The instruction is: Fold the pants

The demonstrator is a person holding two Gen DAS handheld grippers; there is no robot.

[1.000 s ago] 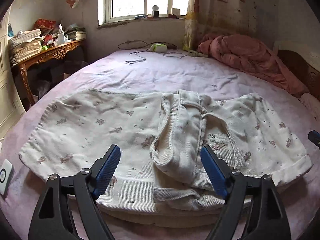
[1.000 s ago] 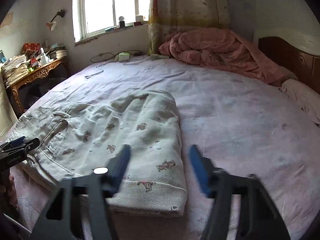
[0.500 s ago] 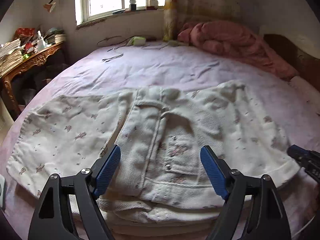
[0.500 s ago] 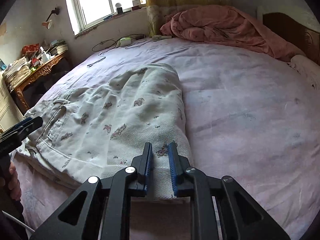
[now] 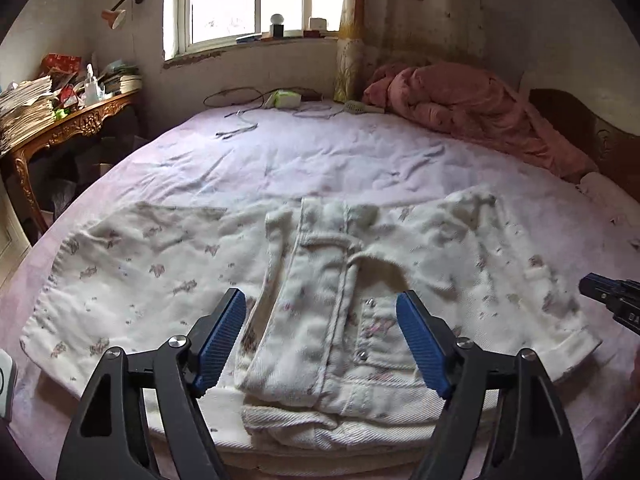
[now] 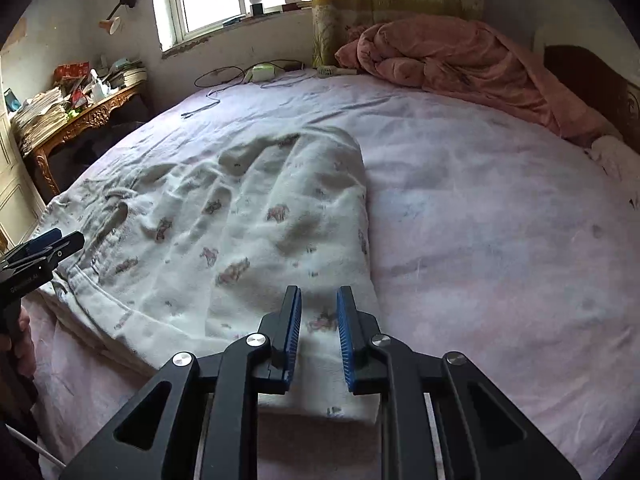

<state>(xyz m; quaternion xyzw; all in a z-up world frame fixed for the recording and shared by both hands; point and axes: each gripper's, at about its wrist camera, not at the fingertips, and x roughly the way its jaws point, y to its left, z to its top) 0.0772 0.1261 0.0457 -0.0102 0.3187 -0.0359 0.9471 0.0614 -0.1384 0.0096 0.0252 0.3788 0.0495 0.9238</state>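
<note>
Lying across the near edge of a bed (image 5: 320, 168): one pair of white printed pants (image 5: 160, 280), partly folded, waistband bunched at the middle.

Left gripper (image 5: 320, 336): fingers (image 5: 222, 338) spread wide, nothing between the pads; the bunched waistband and fly lie just beyond and between them, one leg spreading out past the left finger.

Right gripper (image 6: 318, 332): fingers (image 6: 293, 330) drawn close with a narrow gap; the hem end of the other leg (image 6: 280, 220) lies under and just ahead of the tips. Whether the pads pinch cloth cannot be told.

Beyond the fingers, far side of bed: pink quilt (image 5: 460, 108), heaped; cables (image 5: 240, 120). Left of the fingers: carved desk (image 5: 76, 128) bearing stacked papers.
</note>
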